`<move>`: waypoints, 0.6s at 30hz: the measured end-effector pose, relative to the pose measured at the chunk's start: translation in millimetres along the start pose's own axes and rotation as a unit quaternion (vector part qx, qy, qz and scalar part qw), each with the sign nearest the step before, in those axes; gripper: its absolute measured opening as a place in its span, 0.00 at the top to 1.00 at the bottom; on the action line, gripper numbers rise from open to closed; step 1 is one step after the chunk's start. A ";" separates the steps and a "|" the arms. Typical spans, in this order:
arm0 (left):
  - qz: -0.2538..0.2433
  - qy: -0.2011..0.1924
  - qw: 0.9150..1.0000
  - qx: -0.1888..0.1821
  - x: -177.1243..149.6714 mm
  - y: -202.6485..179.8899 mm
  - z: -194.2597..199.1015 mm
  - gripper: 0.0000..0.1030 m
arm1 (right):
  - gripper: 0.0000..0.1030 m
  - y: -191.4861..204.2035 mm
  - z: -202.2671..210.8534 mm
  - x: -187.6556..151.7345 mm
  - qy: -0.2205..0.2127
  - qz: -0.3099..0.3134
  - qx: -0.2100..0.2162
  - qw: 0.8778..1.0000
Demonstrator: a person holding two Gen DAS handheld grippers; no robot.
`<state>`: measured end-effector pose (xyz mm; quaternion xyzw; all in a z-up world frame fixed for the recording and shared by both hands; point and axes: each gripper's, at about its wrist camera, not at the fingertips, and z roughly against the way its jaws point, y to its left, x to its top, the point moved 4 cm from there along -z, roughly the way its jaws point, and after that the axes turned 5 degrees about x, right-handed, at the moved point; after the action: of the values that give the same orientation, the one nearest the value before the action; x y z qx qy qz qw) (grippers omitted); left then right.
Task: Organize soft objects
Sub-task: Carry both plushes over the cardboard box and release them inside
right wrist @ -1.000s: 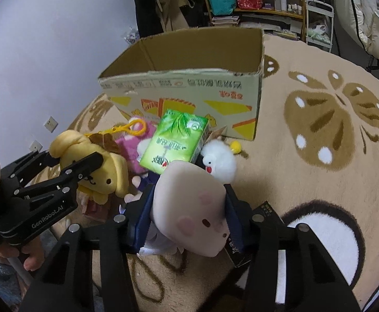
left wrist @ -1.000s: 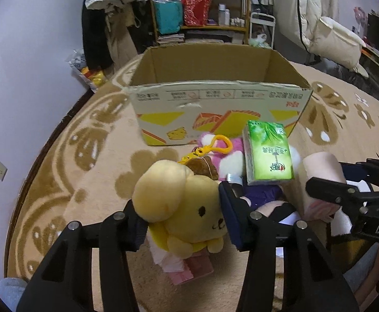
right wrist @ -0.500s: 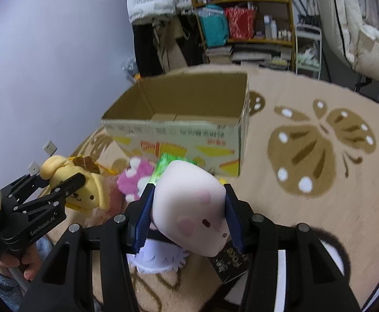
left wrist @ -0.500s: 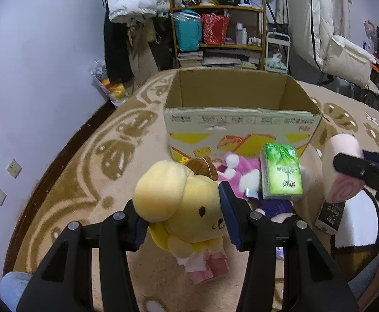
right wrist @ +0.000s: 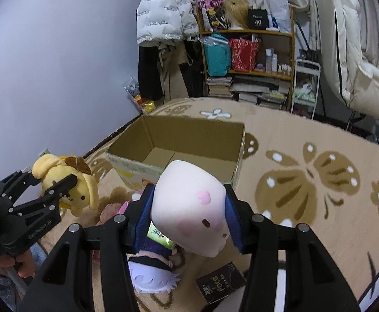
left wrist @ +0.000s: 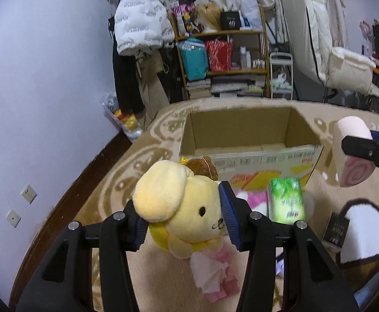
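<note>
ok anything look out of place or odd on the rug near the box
Mostly no. A small black printed packet and a green tissue pack lie among the plush toys in front of the open cardboard box; neither is a plush toy. The box looks undamaged, and nothing is spilled.

Plain lavender wall (left wrist: 46,83) on the left with two wall sockets (left wrist: 29,193) low down, dark wood floor (left wrist: 67,208) along its base. Beige rug (right wrist: 306,156) with brown butterfly and flower pattern covers most of the floor. Back wall: wooden shelf unit (right wrist: 262,52) packed with bags, bottles, stacked books; white puffer jacket (left wrist: 140,26) hanging beside it, white metal cart (right wrist: 306,85) to its right.
</note>
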<state>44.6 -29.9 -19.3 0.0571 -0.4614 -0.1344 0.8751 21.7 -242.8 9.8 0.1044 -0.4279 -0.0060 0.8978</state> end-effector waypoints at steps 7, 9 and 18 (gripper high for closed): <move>0.005 -0.052 0.999 0.006 34.5 2.0 15.4 0.53 | 0.48 -8.1 -5.3 23.3 -0.019 -0.008 -0.014 1.000; 0.005 -0.059 0.998 0.004 45.1 1.6 15.2 0.53 | 0.48 -10.7 -8.9 31.4 -0.024 -0.010 -0.015 1.000; -0.011 -0.088 0.996 0.016 86.3 -2.4 2.2 0.53 | 0.48 -19.1 -30.5 67.3 -0.045 -0.006 -0.029 0.999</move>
<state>88.9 -57.0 49.8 0.0644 -0.5377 -0.1415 0.8287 89.3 -262.6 39.0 0.0807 -0.4666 -0.0280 0.8803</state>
